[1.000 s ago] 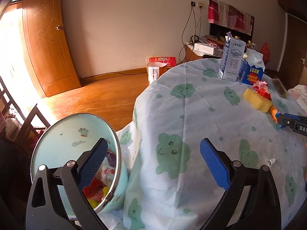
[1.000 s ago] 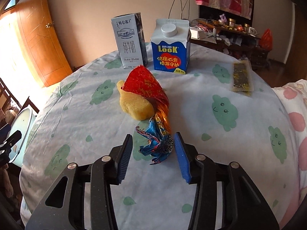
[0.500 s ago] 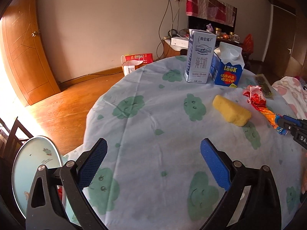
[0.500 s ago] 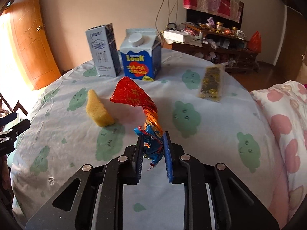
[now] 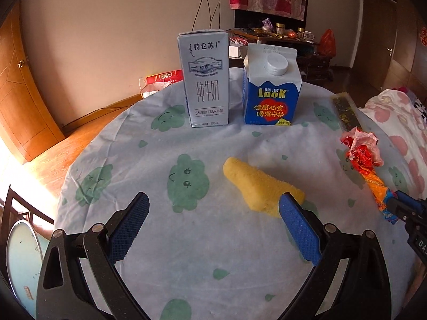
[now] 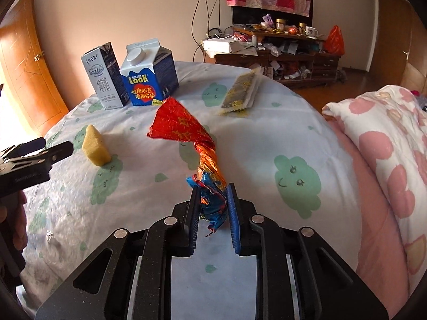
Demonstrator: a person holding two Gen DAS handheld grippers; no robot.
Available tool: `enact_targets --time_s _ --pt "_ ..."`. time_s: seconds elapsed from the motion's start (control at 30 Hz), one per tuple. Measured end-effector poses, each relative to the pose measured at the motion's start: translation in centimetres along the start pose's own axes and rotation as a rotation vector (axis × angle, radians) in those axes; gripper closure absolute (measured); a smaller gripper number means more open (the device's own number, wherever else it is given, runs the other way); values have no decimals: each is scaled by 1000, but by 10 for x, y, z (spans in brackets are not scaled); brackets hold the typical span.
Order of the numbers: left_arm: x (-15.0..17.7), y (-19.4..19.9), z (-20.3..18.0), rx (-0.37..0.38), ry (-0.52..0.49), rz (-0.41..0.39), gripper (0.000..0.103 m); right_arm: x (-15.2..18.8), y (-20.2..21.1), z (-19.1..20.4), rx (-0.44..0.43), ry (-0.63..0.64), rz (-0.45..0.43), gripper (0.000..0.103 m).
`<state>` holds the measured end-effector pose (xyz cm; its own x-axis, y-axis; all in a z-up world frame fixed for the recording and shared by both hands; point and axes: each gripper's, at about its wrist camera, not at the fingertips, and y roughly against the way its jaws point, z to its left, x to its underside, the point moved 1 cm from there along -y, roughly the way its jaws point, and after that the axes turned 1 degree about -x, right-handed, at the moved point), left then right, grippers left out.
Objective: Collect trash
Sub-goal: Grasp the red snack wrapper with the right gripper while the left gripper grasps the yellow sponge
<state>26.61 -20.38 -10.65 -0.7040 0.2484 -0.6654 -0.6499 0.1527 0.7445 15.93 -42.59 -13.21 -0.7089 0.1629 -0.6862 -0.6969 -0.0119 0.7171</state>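
Observation:
A twisted red, orange and blue foil wrapper (image 6: 181,122) sticks up over the table, its blue end pinched in my right gripper (image 6: 213,189), which is shut on it. From the left wrist view the same wrapper (image 5: 363,154) rises out of the right gripper (image 5: 400,205) at the right edge. My left gripper (image 5: 213,202) is open and empty above the cloth. Its right finger (image 5: 296,224) overlaps the near end of a yellow sponge (image 5: 263,189). In the right wrist view the left gripper (image 6: 37,152) sits just left of the sponge (image 6: 96,146).
A grey milk carton (image 5: 205,80) and a blue LOOK carton (image 5: 272,90) stand at the back of the round table (image 5: 133,160). A dark flat snack packet (image 6: 241,93) lies at the far right. A pale green bin (image 5: 18,256) stands below the left edge. A pink-flowered quilt (image 6: 373,146) lies to the right.
My left gripper swung from over the bin to above the table near the sponge, still open. My right gripper closed on the wrapper's blue end and carried it away from the sponge.

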Motion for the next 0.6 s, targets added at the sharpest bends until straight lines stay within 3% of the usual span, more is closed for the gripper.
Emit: enact_targets --time_s 0.3,0.37,0.4,0.43,0.6 --pt "-2 -20 -29 37 -44 33 10 2 -4 1 7 6 -1 82" --pt "1 -22 -33 99 -60 52 37 3 -3 0 4 5 0 82" --pt "2 -22 -34 131 -60 61 42 3 -3 0 4 5 -1 82" --pt "3 -21 -35 159 -65 65 55 3 -3 1 4 6 -1 82" --pt "6 -21 -37 179 -78 61 63 3 -4 5 15 15 4 82"
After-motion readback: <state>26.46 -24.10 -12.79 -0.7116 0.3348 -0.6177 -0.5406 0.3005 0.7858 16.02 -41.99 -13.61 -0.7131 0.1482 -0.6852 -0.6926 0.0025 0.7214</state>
